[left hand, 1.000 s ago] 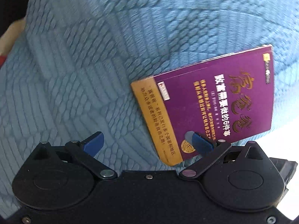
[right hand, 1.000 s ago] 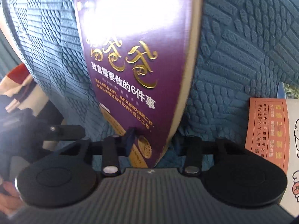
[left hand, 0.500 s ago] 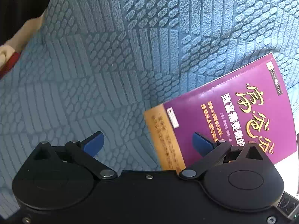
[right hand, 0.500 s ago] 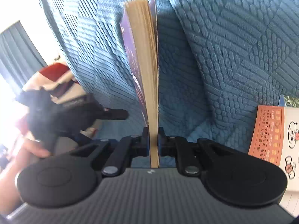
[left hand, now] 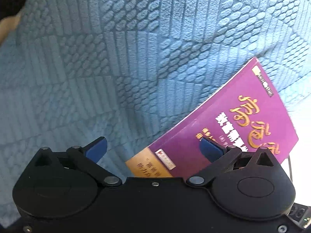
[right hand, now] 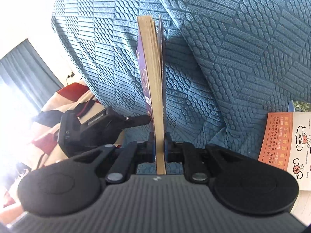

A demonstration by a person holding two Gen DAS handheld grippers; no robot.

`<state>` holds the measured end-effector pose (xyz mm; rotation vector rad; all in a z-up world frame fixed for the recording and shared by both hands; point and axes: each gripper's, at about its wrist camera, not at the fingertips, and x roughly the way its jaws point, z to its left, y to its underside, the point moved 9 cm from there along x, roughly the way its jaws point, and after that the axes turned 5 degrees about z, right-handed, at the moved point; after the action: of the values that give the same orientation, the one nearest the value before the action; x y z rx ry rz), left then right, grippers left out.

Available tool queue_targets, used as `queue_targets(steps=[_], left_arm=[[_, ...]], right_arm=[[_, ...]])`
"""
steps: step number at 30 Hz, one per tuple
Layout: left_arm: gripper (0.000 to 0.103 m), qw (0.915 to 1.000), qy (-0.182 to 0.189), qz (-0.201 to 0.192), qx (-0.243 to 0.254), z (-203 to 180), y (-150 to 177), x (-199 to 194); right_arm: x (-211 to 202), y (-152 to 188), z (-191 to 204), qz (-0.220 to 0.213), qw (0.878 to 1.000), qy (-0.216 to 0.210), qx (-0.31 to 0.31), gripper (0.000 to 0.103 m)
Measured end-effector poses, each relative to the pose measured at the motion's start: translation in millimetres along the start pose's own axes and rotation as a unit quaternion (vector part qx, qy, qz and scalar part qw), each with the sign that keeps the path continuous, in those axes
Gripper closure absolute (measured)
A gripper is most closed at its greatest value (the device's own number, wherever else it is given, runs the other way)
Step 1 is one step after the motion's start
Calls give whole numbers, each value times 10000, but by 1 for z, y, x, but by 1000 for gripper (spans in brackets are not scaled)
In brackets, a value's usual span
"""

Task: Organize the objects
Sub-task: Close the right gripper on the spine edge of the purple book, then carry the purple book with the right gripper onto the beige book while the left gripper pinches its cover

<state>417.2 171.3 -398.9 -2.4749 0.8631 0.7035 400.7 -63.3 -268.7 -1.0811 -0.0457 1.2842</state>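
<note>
Purple book (right hand: pixel 155 89), a paperback with gold lettering on its cover, is held edge-on in the right wrist view, its tan page block facing the camera and its length running up and away from the right gripper (right hand: pixel 159 147). That gripper's two fingers are clenched on the lower end of the book, one pad pressed to each cover. Behind the book lies the blue textured bedspread (right hand: pixel 223 58), which fills most of both views.

To the left of the book, the left gripper (right hand: pixel 144 120) appears as a black body whose fingertip reaches up to the book's purple cover; whether it touches cannot be told. In the left wrist view the same book (left hand: pixel 223 128) shows its cover face, tilted, with an orange band at its near end. The left gripper (left hand: pixel 153 149) has its blue-padded fingers (left hand: pixel 210 151) spread wide apart; one pad overlaps the cover in the picture and the other stands clear of the book over the bedspread, so nothing is gripped.

To the right of the book, at the frame's edge, an orange-and-white booklet (right hand: pixel 287 141) with cartoon figures lies flat beside the bedspread.
</note>
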Motion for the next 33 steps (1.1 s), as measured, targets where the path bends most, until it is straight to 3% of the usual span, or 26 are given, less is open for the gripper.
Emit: queue_targets(steps=[6, 11, 13, 17, 22, 28, 33], left_arm=[[1, 9960, 866, 168, -149, -6, -4, 10], [1, 9815, 1818, 596, 76, -24, 3, 23], [9, 9760, 1992, 839, 254, -33, 13, 27], [23, 9805, 1616, 939, 613, -39, 30, 30], [47, 9866, 1351, 772, 489, -37, 38, 18], [66, 9912, 1026, 674, 489, -52, 43, -16], [72, 9931, 886, 413, 649, -72, 47, -62]], right_arm=[[-10, -1, -3, 24, 9998, -173, 101, 91], [-24, -6, -6, -134, 9985, -427, 314, 91], [-27, -6, -8, -142, 9987, -372, 306, 91], [-30, -6, -21, -131, 9986, -212, 464, 91], [-36, -7, -30, -170, 9978, -201, 606, 91], [-50, -9, -21, -311, 9967, -332, 666, 91], [-65, -9, -3, -402, 9941, -642, 771, 90]])
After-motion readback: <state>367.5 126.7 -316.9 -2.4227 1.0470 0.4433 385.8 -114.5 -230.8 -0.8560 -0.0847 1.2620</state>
